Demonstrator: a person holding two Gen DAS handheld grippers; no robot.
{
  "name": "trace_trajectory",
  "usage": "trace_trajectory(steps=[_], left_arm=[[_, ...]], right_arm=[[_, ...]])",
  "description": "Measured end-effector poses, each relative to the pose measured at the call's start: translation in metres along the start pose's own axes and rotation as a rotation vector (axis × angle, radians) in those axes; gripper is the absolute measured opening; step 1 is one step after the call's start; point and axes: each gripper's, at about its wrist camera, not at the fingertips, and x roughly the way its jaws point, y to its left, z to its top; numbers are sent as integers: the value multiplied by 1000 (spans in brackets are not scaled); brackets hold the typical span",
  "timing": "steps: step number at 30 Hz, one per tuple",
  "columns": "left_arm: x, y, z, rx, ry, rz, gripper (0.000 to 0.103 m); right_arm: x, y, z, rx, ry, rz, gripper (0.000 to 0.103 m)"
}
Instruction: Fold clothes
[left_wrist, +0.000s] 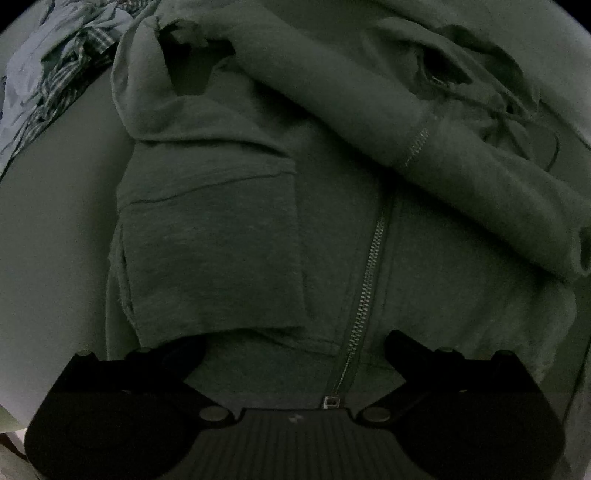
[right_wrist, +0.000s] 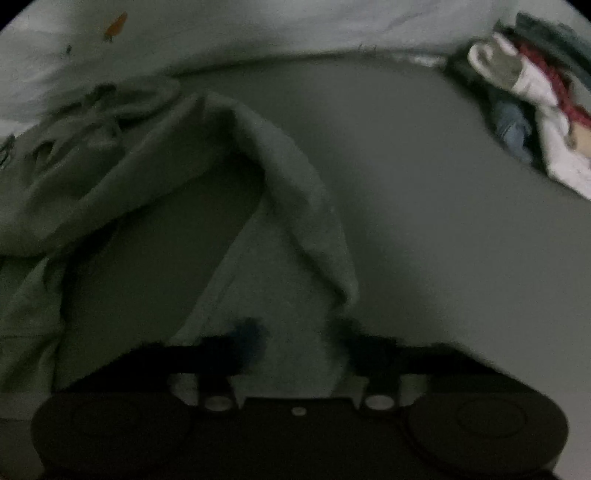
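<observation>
A grey zip-up hoodie (left_wrist: 332, 229) lies front up on a pale surface, its zipper (left_wrist: 365, 291) running down the middle. One sleeve (left_wrist: 210, 236) is folded over the left half, the other sleeve (left_wrist: 406, 122) lies across the chest. My left gripper (left_wrist: 295, 347) is open, low over the hem near the zipper's bottom end. In the right wrist view the hoodie's side (right_wrist: 288, 236) is lifted into a peaked fold. My right gripper (right_wrist: 291, 350) is near it with fabric between the fingers; the view is dark and blurred.
A heap of striped and blue clothes (left_wrist: 55, 66) lies at the far left in the left wrist view. Another pile of clothes (right_wrist: 535, 110), white, blue and red, lies at the far right in the right wrist view. A pale wall or sheet (right_wrist: 258, 29) is behind.
</observation>
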Motion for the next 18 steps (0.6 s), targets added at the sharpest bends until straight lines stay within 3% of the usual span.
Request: trace_trajectory(steps=[2,4,6,8,9,10,11,12,14,18], left_arm=[[-1,2,-1,-2,-1,-5,103],[-4,7,-2,-13,-7,-22,103],[-9,17,-3,-48,-20,-61,102],[-18,32,-5,-109,-40,-109,98],[-23,40,-7,-140,-52,-130,95],[-29,48,-10,-171,-68,-148,93],[-37,56,-11,-201,-93,-168,93],[-42,61,-11,-219,-123,-184,93],[-50,62,-8,-203,-198,-173,94],[-47,45,5,-54,-279,-61,94]], right_arm=[[-9,-18,8,34,-72,-41,3],[-26,-32,23,-6,-179,-210,3],[-44,-51,40,-37,-287,-436,3],[-57,-74,55,3,-307,-567,6],[-60,-84,63,28,-287,-590,10],[-60,-89,68,52,-269,-595,11],[-60,-90,69,77,-267,-602,20],[-58,-86,69,93,-268,-599,35],[-49,-70,69,93,-251,-524,49],[-22,-24,60,95,-155,-311,50]])
